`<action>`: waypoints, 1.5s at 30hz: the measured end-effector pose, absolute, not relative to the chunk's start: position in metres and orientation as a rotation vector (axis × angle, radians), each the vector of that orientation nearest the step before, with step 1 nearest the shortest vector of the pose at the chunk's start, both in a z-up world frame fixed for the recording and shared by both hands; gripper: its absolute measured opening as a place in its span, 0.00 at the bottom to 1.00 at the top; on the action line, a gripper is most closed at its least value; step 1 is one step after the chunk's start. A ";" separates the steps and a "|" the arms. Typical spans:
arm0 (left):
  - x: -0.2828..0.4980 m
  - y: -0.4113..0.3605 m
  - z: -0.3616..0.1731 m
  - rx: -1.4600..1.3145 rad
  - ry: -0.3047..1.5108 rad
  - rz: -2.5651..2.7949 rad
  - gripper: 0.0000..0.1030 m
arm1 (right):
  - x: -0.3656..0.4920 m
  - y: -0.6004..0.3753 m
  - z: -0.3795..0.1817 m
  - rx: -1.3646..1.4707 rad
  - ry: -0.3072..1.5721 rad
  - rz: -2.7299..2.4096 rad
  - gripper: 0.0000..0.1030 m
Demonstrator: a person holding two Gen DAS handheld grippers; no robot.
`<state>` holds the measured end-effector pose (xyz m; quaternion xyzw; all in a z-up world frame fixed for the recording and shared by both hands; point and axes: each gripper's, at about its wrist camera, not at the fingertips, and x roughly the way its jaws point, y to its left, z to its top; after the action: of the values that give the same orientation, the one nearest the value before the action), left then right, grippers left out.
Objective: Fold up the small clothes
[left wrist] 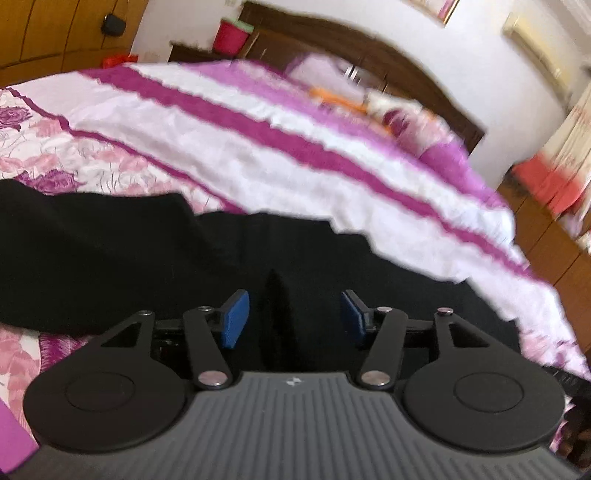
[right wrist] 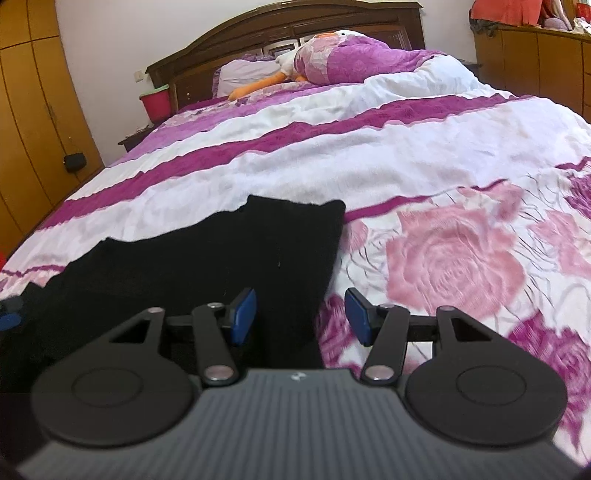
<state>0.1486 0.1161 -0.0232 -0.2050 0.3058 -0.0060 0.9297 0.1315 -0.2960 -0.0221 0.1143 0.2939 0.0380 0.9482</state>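
A black garment lies spread flat on the purple and white bedspread. My left gripper is open, low over the garment, with black cloth between and under its blue pads. In the right wrist view the same black garment lies to the left. My right gripper is open at the garment's right edge: its left pad is over the black cloth, its right pad over the floral bedspread. Neither gripper holds anything.
A dark wooden headboard stands at the far end with pillows and an orange and white plush toy. A red bucket sits at the bed's left, wooden wardrobes beyond. A wooden cabinet stands right.
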 end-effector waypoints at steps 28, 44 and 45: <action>0.210 0.076 -0.040 -0.137 0.581 -0.060 0.10 | 0.189 -0.304 -0.041 0.249 0.411 -0.169 0.07; 0.173 0.115 -0.024 -0.208 0.629 0.055 0.37 | 0.168 -0.306 -0.018 0.229 0.550 -0.071 0.44; 0.166 0.120 -0.020 -0.213 0.626 0.071 0.38 | 0.160 -0.304 -0.013 0.212 0.552 -0.060 0.44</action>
<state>0.1661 0.1203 -0.0203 -0.1046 0.3074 0.0347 0.9452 0.1605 -0.3036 -0.0134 0.1043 0.2717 -0.0295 0.9562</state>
